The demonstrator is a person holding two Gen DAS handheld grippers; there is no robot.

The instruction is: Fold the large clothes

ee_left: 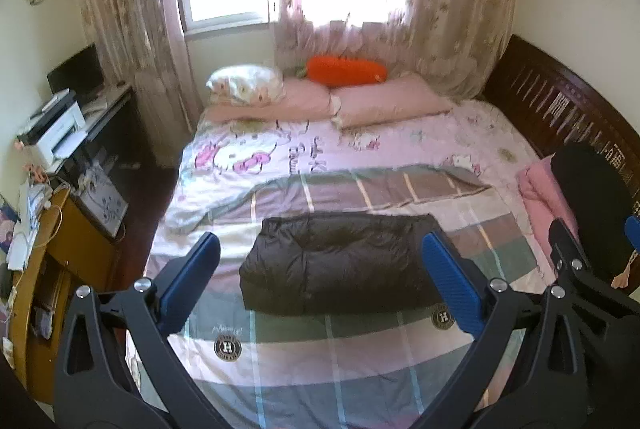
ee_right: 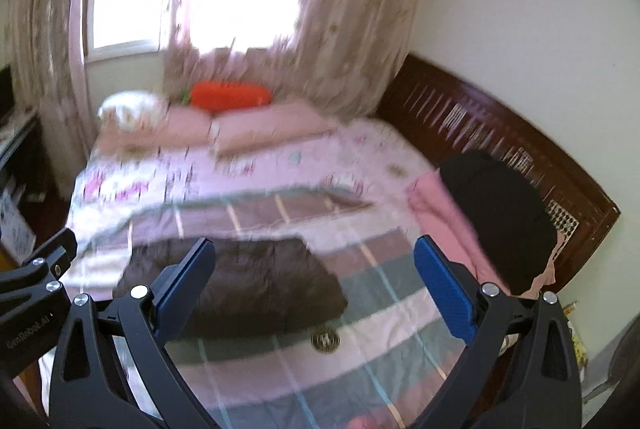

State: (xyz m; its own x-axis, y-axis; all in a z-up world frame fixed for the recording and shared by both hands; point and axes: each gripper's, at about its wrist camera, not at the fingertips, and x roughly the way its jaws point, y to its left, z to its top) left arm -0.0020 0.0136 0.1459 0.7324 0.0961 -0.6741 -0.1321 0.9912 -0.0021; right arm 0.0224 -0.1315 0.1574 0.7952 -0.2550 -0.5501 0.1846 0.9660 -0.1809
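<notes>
The dark puffy jacket [ee_left: 340, 261] lies as a compact rectangle on the striped bedspread [ee_left: 320, 361], just ahead of and between the left gripper [ee_left: 320, 285]'s fingers, and ahead-left of the right gripper [ee_right: 316, 289]. It looks fully folded, so the sensible move is probably to leave it undisturbed, pressing any springy edge flat. Both grippers hover above it side by side, jaws spread wide and holding nothing.

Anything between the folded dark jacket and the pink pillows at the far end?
Only bedding: the plaid cover, then the cartoon-print sheet, between dark jacket and pink pillows. Clearest in the left wrist view.
</notes>
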